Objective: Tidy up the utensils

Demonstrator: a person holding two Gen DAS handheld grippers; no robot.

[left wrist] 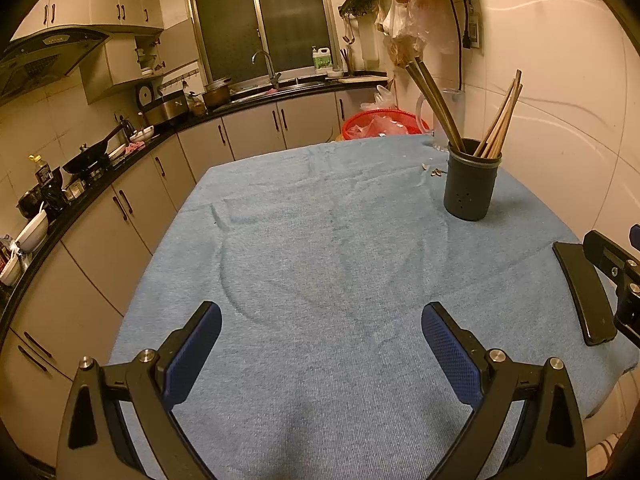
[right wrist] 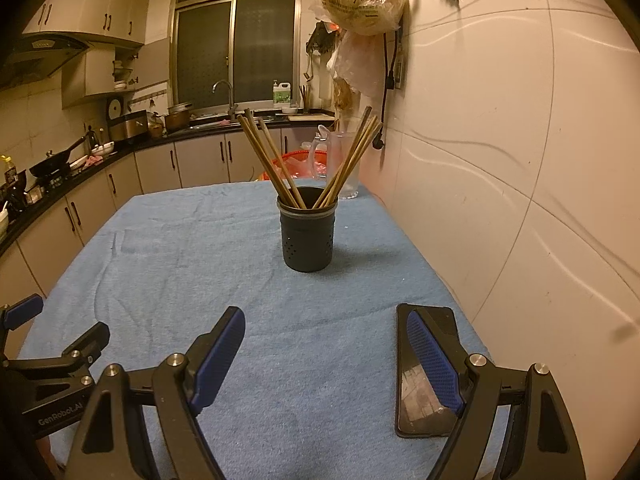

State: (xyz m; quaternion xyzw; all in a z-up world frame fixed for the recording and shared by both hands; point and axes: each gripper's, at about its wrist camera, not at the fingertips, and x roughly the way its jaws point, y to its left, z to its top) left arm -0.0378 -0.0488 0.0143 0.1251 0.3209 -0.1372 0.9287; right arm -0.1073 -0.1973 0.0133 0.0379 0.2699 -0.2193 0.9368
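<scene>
Chopsticks stand in the dark holder while both hand-held grippers, left and right, gape empty.

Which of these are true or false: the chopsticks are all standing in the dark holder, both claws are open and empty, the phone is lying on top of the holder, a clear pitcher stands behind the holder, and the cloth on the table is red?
1. The chopsticks stand in the dark holder. True.
2. The left claw and right claw are open and empty. True.
3. The phone lies on the holder. False: it lies flat on the cloth, near the right claw.
4. A clear pitcher stands behind the holder. True.
5. The cloth is red. False: it is blue.
</scene>
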